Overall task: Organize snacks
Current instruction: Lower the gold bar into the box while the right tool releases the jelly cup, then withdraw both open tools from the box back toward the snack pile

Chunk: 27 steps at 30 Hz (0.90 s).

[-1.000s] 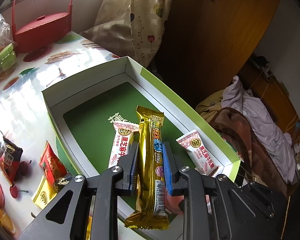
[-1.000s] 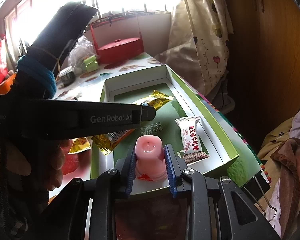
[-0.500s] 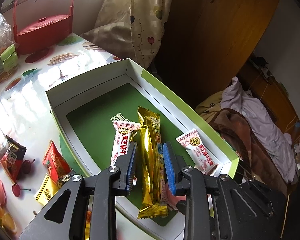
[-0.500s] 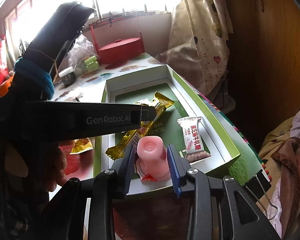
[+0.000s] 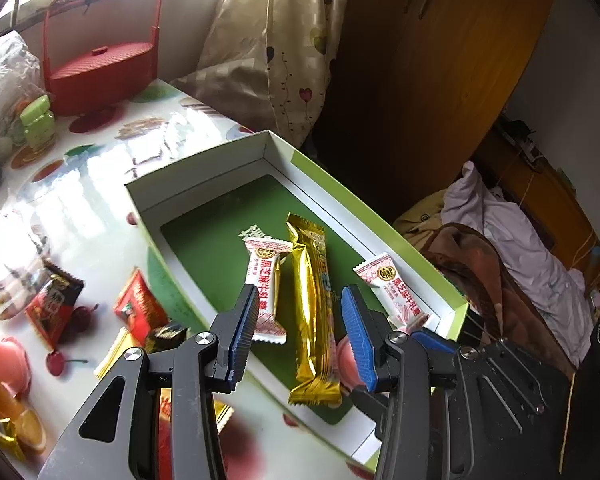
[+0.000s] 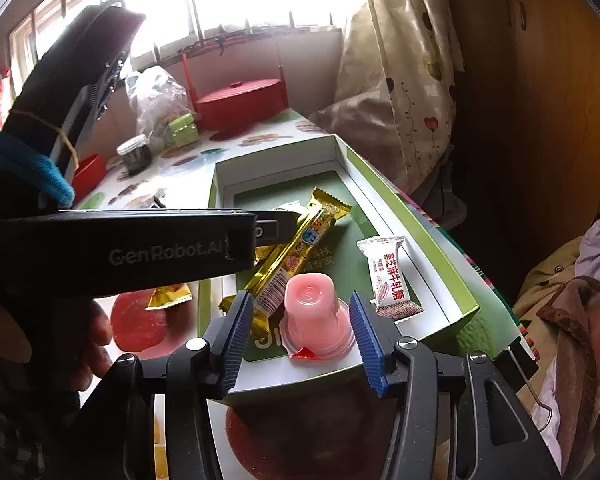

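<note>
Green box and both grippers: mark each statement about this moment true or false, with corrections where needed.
1. The left gripper is open, with the gold bar lying loose in the green box. True.
2. The right gripper is clamped on the pink jelly cup. False: its jaws stand apart on either side of the cup, which sits in the box.
3. Two white candies lie in the box. True.
4. The red basket sits inside the box. False: it stands on the table, beyond the box.
5. The red packet lies outside the box. True.
</note>
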{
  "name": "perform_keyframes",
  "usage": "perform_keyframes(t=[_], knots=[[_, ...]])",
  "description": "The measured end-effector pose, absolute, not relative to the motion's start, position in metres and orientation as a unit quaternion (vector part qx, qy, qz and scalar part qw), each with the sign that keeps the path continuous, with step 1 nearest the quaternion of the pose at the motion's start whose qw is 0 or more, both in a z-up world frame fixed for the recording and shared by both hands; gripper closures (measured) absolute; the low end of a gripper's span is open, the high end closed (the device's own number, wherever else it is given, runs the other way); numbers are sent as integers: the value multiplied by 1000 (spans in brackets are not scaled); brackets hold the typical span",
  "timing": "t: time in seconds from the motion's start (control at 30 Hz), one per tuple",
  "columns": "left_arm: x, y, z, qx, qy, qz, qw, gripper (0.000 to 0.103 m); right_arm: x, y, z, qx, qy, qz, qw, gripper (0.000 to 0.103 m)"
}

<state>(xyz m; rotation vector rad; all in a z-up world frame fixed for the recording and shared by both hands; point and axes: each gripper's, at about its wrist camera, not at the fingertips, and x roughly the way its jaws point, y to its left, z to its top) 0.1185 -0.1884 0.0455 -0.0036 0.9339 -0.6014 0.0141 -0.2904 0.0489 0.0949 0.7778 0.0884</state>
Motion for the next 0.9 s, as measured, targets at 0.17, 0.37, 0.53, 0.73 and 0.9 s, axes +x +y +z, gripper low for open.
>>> perform_keyframes(t=[0.17, 0.37, 0.53, 0.73, 0.9], knots=[[109, -178, 54, 5, 423, -265, 867, 59, 12, -285, 52, 41, 374, 42, 926, 49], [96, -164, 66, 14, 400, -249, 882, 58, 8, -280, 56, 35, 364, 41, 930, 48], [88, -154, 76, 15, 386, -240, 890, 58, 5, -276, 59, 31, 360, 42, 932, 47], [75, -143, 83, 9, 375, -235, 897, 58, 1, -273, 65, 27, 347, 36, 937, 45], [67, -126, 90, 1, 364, -221, 905, 58, -3, -270, 75, 26, 332, 33, 942, 45]])
